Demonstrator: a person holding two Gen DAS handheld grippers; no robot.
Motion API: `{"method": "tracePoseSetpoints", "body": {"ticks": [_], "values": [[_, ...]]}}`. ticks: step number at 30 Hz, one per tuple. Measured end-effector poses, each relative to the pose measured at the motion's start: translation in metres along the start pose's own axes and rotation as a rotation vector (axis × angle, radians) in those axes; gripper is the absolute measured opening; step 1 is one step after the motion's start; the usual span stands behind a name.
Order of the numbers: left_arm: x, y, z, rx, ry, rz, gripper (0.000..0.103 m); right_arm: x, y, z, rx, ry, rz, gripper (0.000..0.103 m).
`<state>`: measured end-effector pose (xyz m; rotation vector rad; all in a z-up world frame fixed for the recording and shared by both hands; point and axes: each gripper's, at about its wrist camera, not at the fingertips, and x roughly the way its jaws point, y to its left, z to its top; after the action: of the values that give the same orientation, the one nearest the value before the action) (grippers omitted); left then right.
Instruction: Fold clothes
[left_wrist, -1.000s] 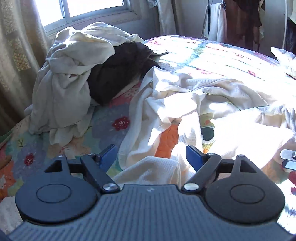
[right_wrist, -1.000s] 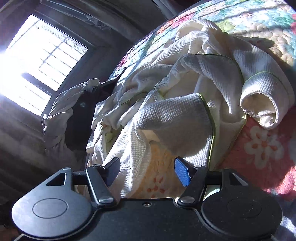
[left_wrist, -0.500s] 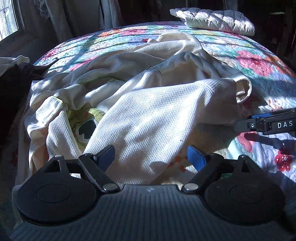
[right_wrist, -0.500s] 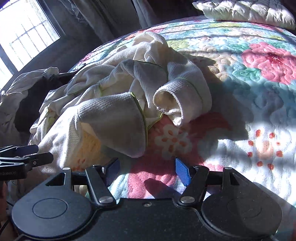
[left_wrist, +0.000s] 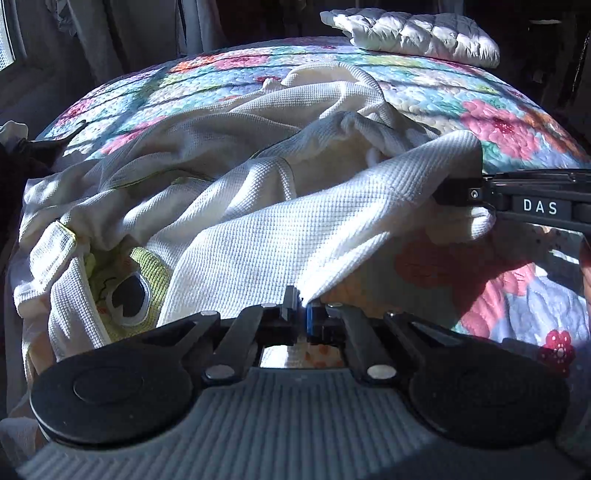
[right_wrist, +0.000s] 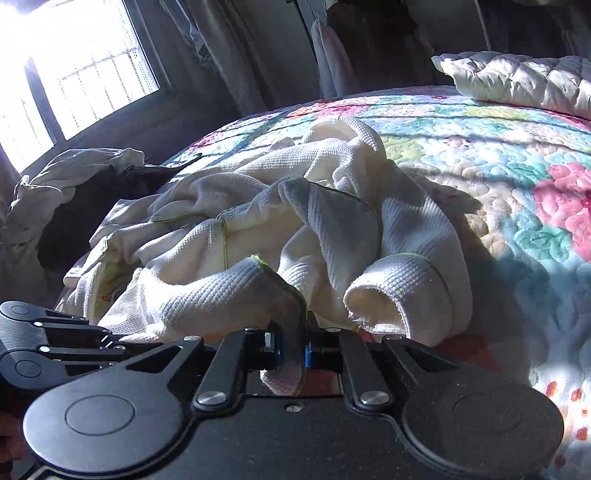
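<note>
A crumpled white waffle-knit garment (left_wrist: 258, 221) with green trim and a green frog print (left_wrist: 125, 284) lies on the floral quilt (left_wrist: 498, 125). My left gripper (left_wrist: 301, 314) is shut on the garment's near hem. My right gripper (right_wrist: 293, 350) is shut on another part of the same hem (right_wrist: 288, 310); it also shows in the left wrist view (left_wrist: 458, 194) at the right, pinching the cloth. A rolled cuff (right_wrist: 391, 302) lies just right of my right gripper. The left gripper shows at the left edge of the right wrist view (right_wrist: 59, 343).
A white quilted pillow (left_wrist: 413, 37) lies at the far side of the bed. A pile of other clothes, pale and dark (right_wrist: 74, 192), sits at the left near the window (right_wrist: 74, 74). Curtains and hanging clothes (right_wrist: 325, 44) stand behind the bed.
Both grippers were open half a second ago; now both have closed on the garment's hem. The right gripper moved closer to the cloth.
</note>
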<state>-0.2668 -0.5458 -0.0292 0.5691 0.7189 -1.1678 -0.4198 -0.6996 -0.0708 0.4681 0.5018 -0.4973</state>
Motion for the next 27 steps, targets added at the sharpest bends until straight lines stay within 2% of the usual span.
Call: {"method": "tracePoseSetpoints", "body": {"ticks": [3,6,8,11,14,15,16,18,20,22,24,26,27], "values": [[-0.029,-0.026,0.015,0.023,-0.023,-0.115,0.004,-0.034,-0.001,0.017,-0.041,-0.096,-0.054,0.01],[-0.052,-0.053,0.027,0.048,-0.109,-0.249,0.003,-0.067,-0.005,0.031,-0.077,-0.154,-0.096,0.01],[-0.06,-0.064,0.034,0.045,-0.135,-0.352,0.003,-0.09,-0.008,0.04,-0.101,-0.192,-0.125,0.009],[-0.073,-0.081,0.048,0.024,-0.154,-0.486,0.003,-0.123,-0.012,0.054,-0.137,-0.25,-0.167,0.007],[-0.072,-0.092,0.052,0.005,-0.094,-0.605,0.003,-0.157,-0.015,0.068,-0.174,-0.307,-0.209,0.007],[-0.068,-0.098,0.048,0.019,-0.054,-0.607,0.003,-0.168,-0.017,0.073,-0.186,-0.326,-0.224,0.007],[-0.06,-0.105,0.041,0.044,-0.004,-0.581,0.003,-0.168,-0.023,0.067,-0.164,-0.289,-0.215,0.007],[-0.045,-0.116,0.027,0.082,0.082,-0.539,0.003,-0.158,-0.044,0.044,-0.066,-0.177,-0.192,0.007],[-0.021,-0.121,0.005,0.089,0.219,-0.51,0.003,-0.146,-0.068,0.014,0.061,-0.066,-0.17,0.007],[-0.003,-0.124,-0.012,0.093,0.319,-0.467,0.003,-0.134,-0.086,-0.013,0.168,0.026,-0.146,0.007],[0.014,-0.122,-0.027,0.094,0.387,-0.409,0.003,-0.124,-0.095,-0.038,0.247,0.096,-0.119,0.007],[0.031,-0.111,-0.038,0.054,0.418,-0.357,0.004,-0.115,-0.099,-0.056,0.293,0.153,-0.101,0.007],[0.036,-0.103,-0.038,0.003,0.432,-0.365,0.005,-0.113,-0.091,-0.07,0.293,0.161,-0.099,0.007]]}}
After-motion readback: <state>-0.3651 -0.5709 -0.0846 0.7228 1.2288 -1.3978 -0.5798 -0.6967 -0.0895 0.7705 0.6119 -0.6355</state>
